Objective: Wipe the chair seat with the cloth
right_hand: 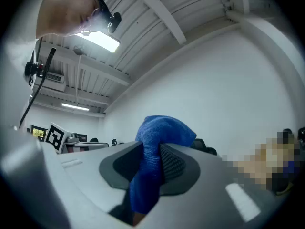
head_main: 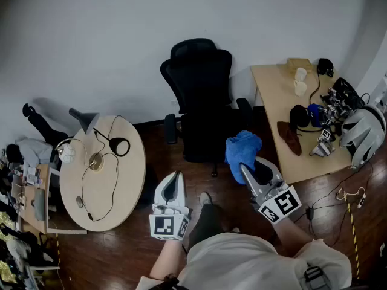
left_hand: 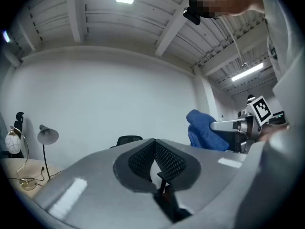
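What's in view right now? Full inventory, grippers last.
chair: one, black, by the wall at centre, seat bare
cloth: one, blue, held up in front of the chair, not on the seat
oval table: one, light wood, left of the chair
desk lamp: one, grey, at the oval table's far edge
desk: one, light wood, right of the chair, cluttered at its right side
cups: two, pale, at the desk's far end
floor: dark wood
left gripper: jaws together, nothing between them
right gripper: jaws closed on the cloth
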`<state>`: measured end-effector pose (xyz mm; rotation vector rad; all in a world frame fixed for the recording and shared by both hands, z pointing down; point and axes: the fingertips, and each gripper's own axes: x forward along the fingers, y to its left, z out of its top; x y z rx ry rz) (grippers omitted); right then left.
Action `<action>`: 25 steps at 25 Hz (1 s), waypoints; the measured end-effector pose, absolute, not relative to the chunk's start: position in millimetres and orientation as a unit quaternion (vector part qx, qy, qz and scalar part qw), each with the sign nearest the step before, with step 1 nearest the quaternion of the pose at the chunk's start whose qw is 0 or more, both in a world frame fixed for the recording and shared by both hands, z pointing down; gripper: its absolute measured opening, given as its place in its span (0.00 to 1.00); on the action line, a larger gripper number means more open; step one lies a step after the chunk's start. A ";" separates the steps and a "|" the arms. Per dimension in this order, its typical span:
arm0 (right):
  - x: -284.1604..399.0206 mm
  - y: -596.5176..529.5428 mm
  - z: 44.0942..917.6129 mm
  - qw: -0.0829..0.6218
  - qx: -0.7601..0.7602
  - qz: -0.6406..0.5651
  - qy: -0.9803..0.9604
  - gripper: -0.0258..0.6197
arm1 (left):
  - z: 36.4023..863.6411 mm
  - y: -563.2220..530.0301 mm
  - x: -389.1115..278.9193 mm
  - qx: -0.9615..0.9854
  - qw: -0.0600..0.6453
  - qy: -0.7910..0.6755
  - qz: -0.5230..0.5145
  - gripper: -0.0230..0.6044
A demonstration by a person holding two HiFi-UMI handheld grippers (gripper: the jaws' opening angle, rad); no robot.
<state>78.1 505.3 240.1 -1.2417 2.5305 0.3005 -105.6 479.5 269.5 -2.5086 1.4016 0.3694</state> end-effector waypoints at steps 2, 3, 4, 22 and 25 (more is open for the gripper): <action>76.0 472.2 243.6 0.148 -0.437 0.103 0.881 0.19 | 273.0 443.9 -107.0 -0.860 0.119 0.478 0.129 0.05; 73.9 454.6 244.6 0.146 -0.439 0.102 0.881 0.19 | 274.5 424.5 -108.2 -0.862 0.116 0.477 0.130 0.05; 70.8 435.7 244.7 0.144 -0.441 0.101 0.880 0.19 | 275.6 403.3 -109.7 -0.863 0.113 0.474 0.130 0.05; 18.3 -3.2 221.1 0.061 -0.507 0.001 0.859 0.19 | 241.6 -38.4 -153.9 -0.896 0.033 0.429 0.108 0.05; 29.1 -76.0 283.0 0.044 -0.506 -0.028 0.861 0.19 | 293.8 -96.0 -143.8 -0.897 0.028 0.434 0.074 0.05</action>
